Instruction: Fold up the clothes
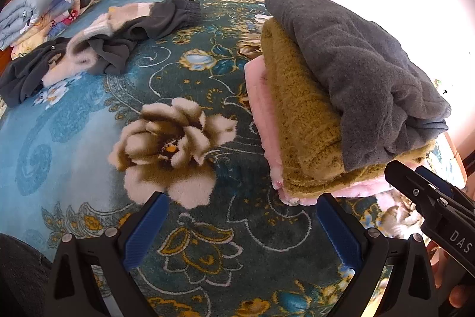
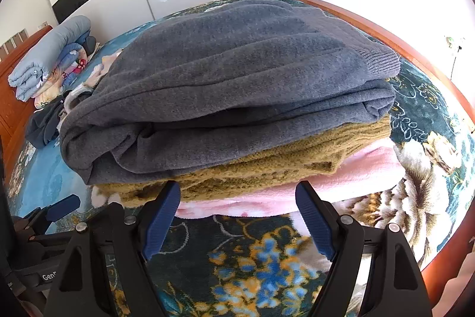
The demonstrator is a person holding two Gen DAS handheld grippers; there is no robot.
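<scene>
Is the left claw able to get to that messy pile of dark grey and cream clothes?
Probably yes. The left claw is open and empty, and only bare floral blanket lies between it and the messy pile of dark grey and cream clothes.

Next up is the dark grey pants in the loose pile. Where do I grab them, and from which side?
Take the grey pants by the gathered elastic waistband, coming from its far right end with the open left gripper. That end lies flat and clear on the blanket; the rest is tangled with the cream garment.
</scene>
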